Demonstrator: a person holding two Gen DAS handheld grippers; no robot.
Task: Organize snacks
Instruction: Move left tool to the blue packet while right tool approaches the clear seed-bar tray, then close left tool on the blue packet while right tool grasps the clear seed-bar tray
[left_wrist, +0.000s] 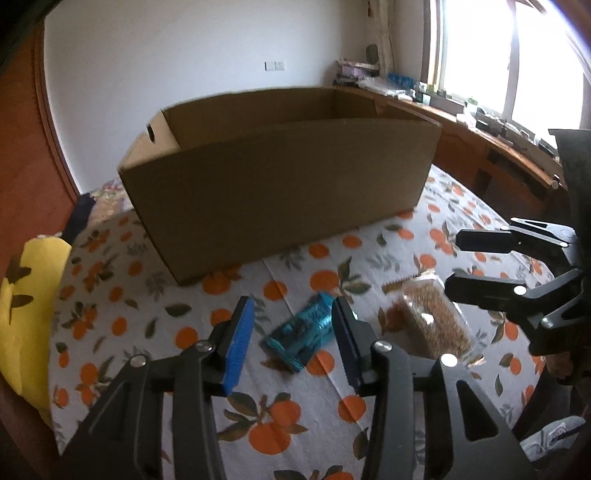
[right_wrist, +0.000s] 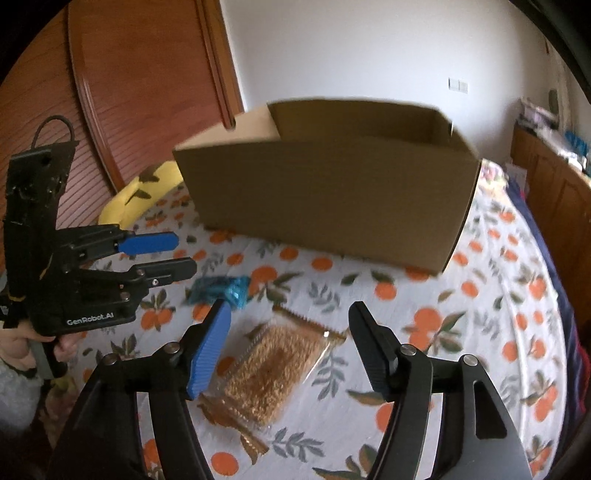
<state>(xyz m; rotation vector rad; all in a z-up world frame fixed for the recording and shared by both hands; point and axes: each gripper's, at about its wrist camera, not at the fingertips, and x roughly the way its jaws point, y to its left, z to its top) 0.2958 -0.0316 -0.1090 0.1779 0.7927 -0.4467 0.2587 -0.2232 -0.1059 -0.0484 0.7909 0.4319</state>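
Both tongs stand open with nothing pressed between their pads. Seen from the left wrist, the left tongs (left_wrist: 291, 332) hang over a crinkled teal foil snack packet (left_wrist: 301, 334), which lies on the white cloth printed with oranges (left_wrist: 110, 295) and shows in the gap between the blue-padded fingers; whether the right-hand finger touches it cannot be told. Just right of the packet lies a clear bag of golden-brown snacks (left_wrist: 432, 317), and the right tongs (left_wrist: 452, 262) reach in from the right edge above it. Behind both snacks sits a large open brown cardboard box (left_wrist: 277, 184), with a yellow cushion (left_wrist: 22, 314) at the left. From the right wrist, the right tongs (right_wrist: 290, 332) are spread wide above the clear bag of golden-brown snacks (right_wrist: 273, 373), not touching it. The teal foil snack packet (right_wrist: 221, 290) lies just beyond, under the left tongs (right_wrist: 183, 254) coming in from the left, held by a hand (right_wrist: 22, 350). The cardboard box (right_wrist: 332, 203) stands behind.
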